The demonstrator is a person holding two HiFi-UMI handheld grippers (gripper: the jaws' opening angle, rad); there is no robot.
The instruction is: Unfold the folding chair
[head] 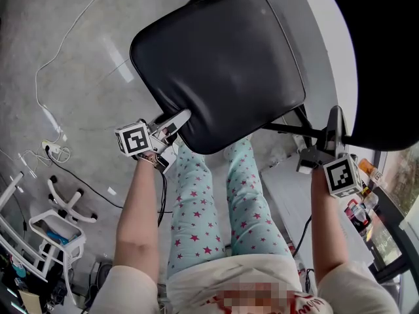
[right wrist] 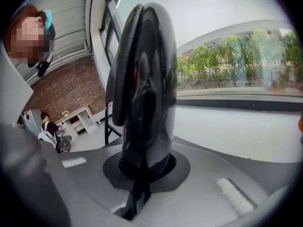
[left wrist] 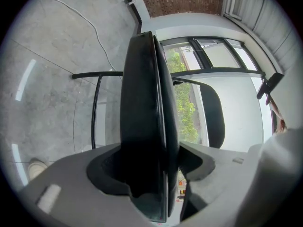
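Left gripper (head: 178,118) (left wrist: 154,170): jaws clamped on the near edge of the seat. In the left gripper view the panel stands edge-on between the pads, and both pads press on it.
Right gripper (head: 334,118) (right wrist: 144,168): jaws drawn almost together on a glossy black padded panel. This looks like the backrest (right wrist: 144,70), seen edge-on straight ahead of the jaws.
Folding chair seat (head: 222,64) (left wrist: 147,103): black, padded and tilted. It stretches away ahead of the left gripper, and its front corner sits in that gripper's jaws.
Backrest from the left gripper: a dark oval (left wrist: 213,117) beyond and to the right of the seat, apart from it.
Chair frame (head: 296,118) (left wrist: 96,112): thin black tubes. One runs under the seat towards the right gripper, and others stand left of the seat ahead of the left gripper.
Person's legs (head: 196,208): in pale star-patterned trousers, below and between the two grippers.
Floor (head: 78,64): grey concrete beneath the left gripper, with a white cable (head: 60,51) trailing across it.
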